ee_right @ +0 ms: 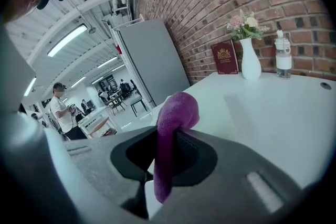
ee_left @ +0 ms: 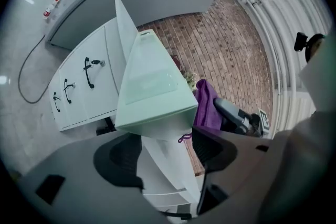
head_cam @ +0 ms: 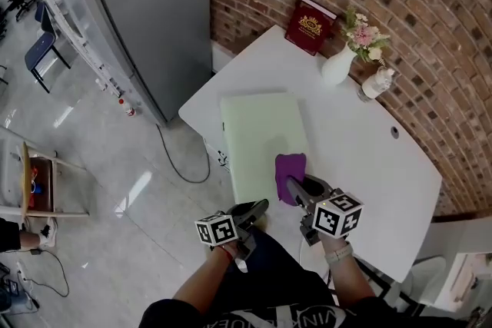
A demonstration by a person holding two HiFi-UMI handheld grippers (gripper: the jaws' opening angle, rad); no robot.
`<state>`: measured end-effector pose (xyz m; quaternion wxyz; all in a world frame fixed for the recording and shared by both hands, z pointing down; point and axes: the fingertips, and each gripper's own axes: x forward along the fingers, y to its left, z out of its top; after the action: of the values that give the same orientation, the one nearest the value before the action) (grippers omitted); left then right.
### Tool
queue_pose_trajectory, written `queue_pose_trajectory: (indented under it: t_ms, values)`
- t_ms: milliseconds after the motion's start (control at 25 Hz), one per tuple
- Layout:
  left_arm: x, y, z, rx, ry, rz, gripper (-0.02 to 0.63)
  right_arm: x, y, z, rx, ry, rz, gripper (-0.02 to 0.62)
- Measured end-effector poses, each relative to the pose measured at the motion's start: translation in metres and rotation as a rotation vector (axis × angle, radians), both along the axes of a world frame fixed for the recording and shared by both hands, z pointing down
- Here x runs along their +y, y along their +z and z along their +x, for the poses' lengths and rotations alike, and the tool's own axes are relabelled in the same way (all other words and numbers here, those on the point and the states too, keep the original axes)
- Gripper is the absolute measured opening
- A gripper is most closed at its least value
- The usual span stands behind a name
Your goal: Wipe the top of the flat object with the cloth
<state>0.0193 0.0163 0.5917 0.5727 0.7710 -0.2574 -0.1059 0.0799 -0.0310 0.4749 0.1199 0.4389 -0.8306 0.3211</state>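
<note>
Right gripper (head_cam: 298, 188) pinches the purple cloth (head_cam: 289, 167) on the near end of the green flat object (head_cam: 257, 127), left gripper (head_cam: 256, 209) spread, empty, just off its near corner; risk: flat object seems to overhang the counter (head_cam: 369, 157), unbraced, so a hard wipe may slide it off.

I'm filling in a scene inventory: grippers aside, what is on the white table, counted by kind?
flat pale green object: 1
purple cloth: 1
red book: 1
white vase with flowers: 1
small bottle: 1
Total: 5
</note>
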Motion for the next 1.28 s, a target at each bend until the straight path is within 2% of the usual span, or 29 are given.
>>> queue_pose_trajectory:
  t_ms: [120, 200, 320, 440, 480, 520, 600, 760, 880, 1040, 1280]
  values:
    - [0.01, 0.007, 0.013, -0.077, 0.125, 0.046, 0.285, -0.008, 0.005, 0.002, -0.007, -0.017, -0.013, 0.063]
    - [0.019, 0.01, 0.015, -0.102, 0.198, 0.075, 0.286, -0.013, 0.009, 0.0, -0.012, -0.035, -0.022, 0.063]
    - [0.029, 0.021, -0.002, -0.151, 0.231, 0.071, 0.287, -0.023, 0.012, -0.005, -0.029, -0.069, -0.026, 0.063]
    - [0.037, 0.036, -0.034, -0.253, 0.241, 0.047, 0.284, -0.035, 0.01, -0.011, -0.055, -0.102, -0.02, 0.063]
    - [0.037, 0.039, -0.046, -0.29, 0.233, 0.042, 0.258, -0.04, 0.007, -0.013, -0.065, -0.116, -0.017, 0.063]
    - [0.036, 0.041, -0.06, -0.329, 0.215, 0.042, 0.155, -0.044, 0.005, -0.016, -0.077, -0.132, -0.014, 0.063]
    - [0.028, 0.039, -0.089, -0.409, 0.147, 0.06, 0.073, -0.053, -0.001, -0.021, -0.104, -0.16, -0.007, 0.063]
    - [-0.01, 0.014, -0.141, -0.602, -0.033, 0.167, 0.035, -0.074, -0.008, -0.028, -0.127, -0.21, 0.002, 0.063]
    - [-0.045, -0.02, -0.159, -0.71, -0.121, 0.261, 0.031, -0.089, -0.007, -0.03, -0.122, -0.226, -0.001, 0.063]
    - [-0.091, -0.057, -0.161, -0.73, -0.164, 0.341, 0.031, -0.107, -0.012, -0.039, -0.142, -0.203, -0.009, 0.063]
    - [-0.153, -0.081, -0.158, -0.675, -0.142, 0.415, 0.031, -0.144, -0.027, -0.077, -0.158, -0.164, -0.009, 0.063]
